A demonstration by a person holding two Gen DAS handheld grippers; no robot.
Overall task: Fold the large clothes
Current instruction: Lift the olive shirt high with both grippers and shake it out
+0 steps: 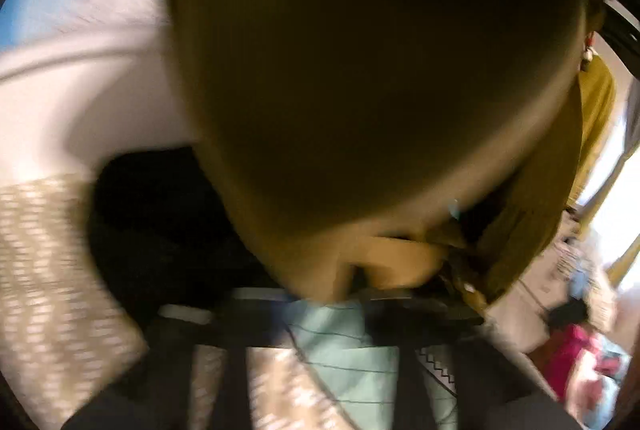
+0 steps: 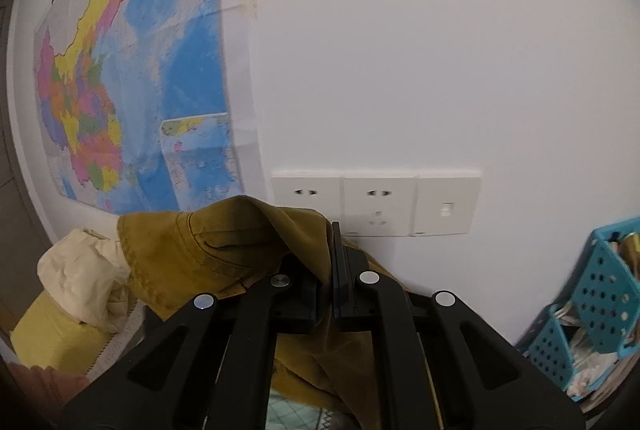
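A mustard-yellow garment (image 2: 224, 246) is pinched between the jaws of my right gripper (image 2: 328, 270), which is shut on it and holds it up in front of a white wall. The cloth drapes left and down over the gripper arms. In the blurred left wrist view the same mustard garment (image 1: 360, 70) hangs right in front of the lens and fills most of the frame. My left gripper (image 1: 360, 294) lies at the bottom, its tips covered by the cloth, so its jaws are hidden.
A map (image 2: 132, 70) and wall sockets (image 2: 376, 206) are on the wall ahead. A blue perforated basket (image 2: 592, 306) stands at the right. A cream cloth (image 2: 84, 278) on a yellow cushion lies at the left. Patterned bedding (image 1: 48, 270) and pink clothes (image 1: 580, 362) show below.
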